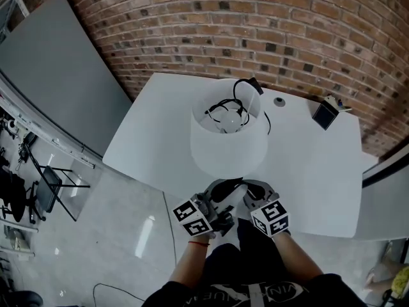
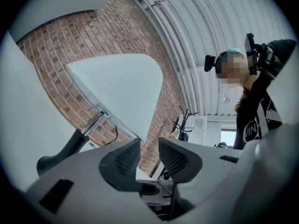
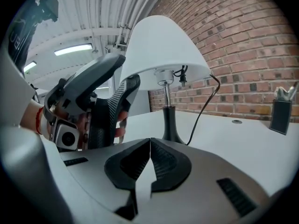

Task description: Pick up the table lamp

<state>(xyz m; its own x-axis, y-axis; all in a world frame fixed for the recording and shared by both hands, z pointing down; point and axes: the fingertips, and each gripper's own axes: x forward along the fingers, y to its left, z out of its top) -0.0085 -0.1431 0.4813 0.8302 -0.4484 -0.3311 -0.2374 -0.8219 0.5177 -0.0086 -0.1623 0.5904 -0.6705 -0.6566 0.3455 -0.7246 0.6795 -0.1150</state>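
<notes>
Two hand-held grippers close to the table lamp, neither gripping it

Upright on the white bench [image 1: 307,171], about midway between its left and right edges: table lamp [image 1: 229,142], with white shade [image 3: 163,41], thin metal stem [image 3: 166,94] and dark flared base [image 3: 171,130]. Black cord [image 3: 205,101] from under the shade down to the bench top beside the base. More black wire visible through the shade's open top from the head view. At the near edge, side by side below the near rim of the shade as seen from above: both grippers. Left hand-held gripper [image 2: 149,157]: tilted upward toward the underside of the shade, jaws a little apart, nothing between them. Right hand-held gripper [image 3: 149,149]: jaws pressed fully together, empty, aimed at the base, with bare bench top between. Left one raised just beside the right, nearer the shade rim. Toward the far right corner, close to the brick wall [image 1: 192,18]: small black holder [image 1: 324,114]. Near the far edge, a small round fitting [image 1: 279,101] in the bench top
</notes>
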